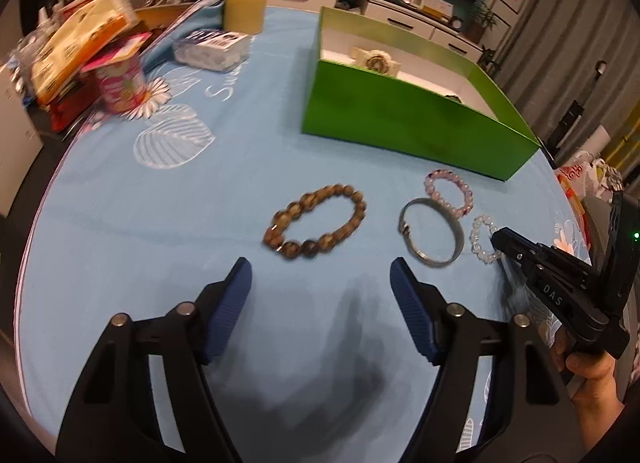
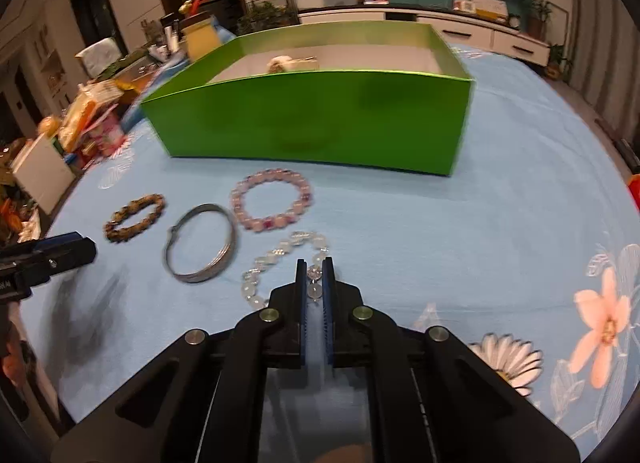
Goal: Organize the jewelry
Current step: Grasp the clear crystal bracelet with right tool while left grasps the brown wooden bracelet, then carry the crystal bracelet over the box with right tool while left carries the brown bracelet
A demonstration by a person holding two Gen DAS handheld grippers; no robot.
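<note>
A pink cup [image 1: 120,83] stands beside stacked snack packets [image 1: 80,43].

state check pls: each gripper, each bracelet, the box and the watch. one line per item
left gripper: open, nothing between the fingers
right gripper: shut on clear bead bracelet
clear bead bracelet: on the cloth, pinched at one bead
brown bead bracelet: flat on the cloth, untouched
metal bangle: flat on the cloth, untouched
pink bead bracelet: flat on the cloth, untouched
green box: open, no lid
white watch: inside the box
</note>
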